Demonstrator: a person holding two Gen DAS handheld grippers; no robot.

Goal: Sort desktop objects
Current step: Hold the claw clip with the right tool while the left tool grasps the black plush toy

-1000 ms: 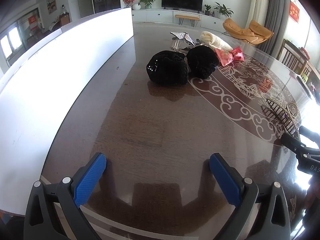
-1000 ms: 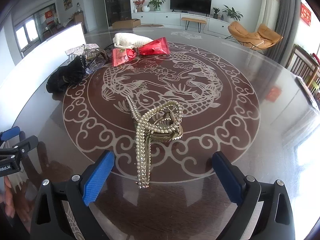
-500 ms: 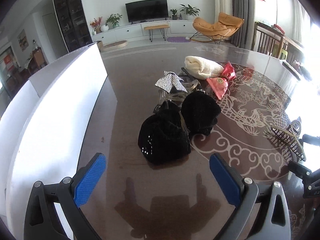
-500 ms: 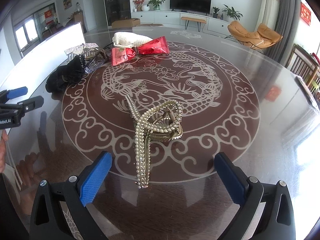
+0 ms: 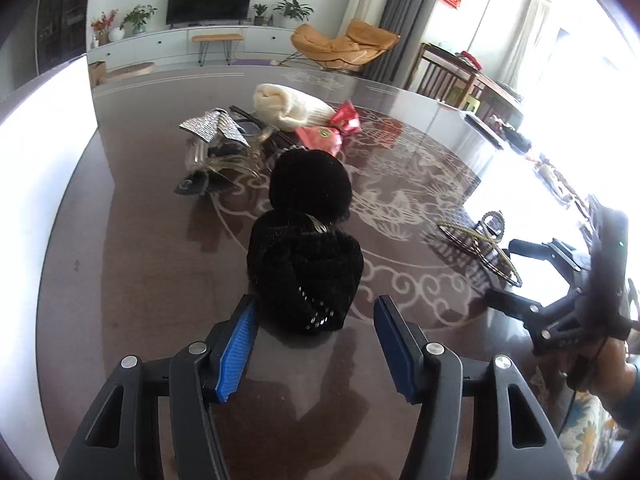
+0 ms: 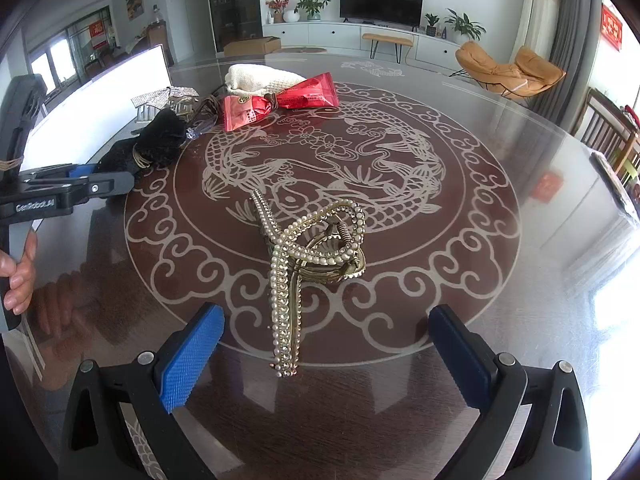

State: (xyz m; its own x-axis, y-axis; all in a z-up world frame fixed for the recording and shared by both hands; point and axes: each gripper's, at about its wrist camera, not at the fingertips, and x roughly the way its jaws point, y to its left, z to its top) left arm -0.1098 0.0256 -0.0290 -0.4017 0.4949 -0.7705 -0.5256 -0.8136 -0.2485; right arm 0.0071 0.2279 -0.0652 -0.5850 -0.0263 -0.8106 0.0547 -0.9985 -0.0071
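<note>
Left gripper [image 5: 316,344] closing, blue fingers [image 5: 236,354] not yet pressing anything; black fuzzy hair clip [image 5: 306,268] lying on the table [image 5: 140,264] just ahead of the tips, its near end barely between them. Best pushed a little further forward so the pads flank the bulky middle, then clenched evenly to avoid pinching only fluff. Right gripper [image 6: 324,354] spread wide, released, pearl hair claw [image 6: 312,252] resting ahead, its long end reaching between the fingers, untouched.
</note>
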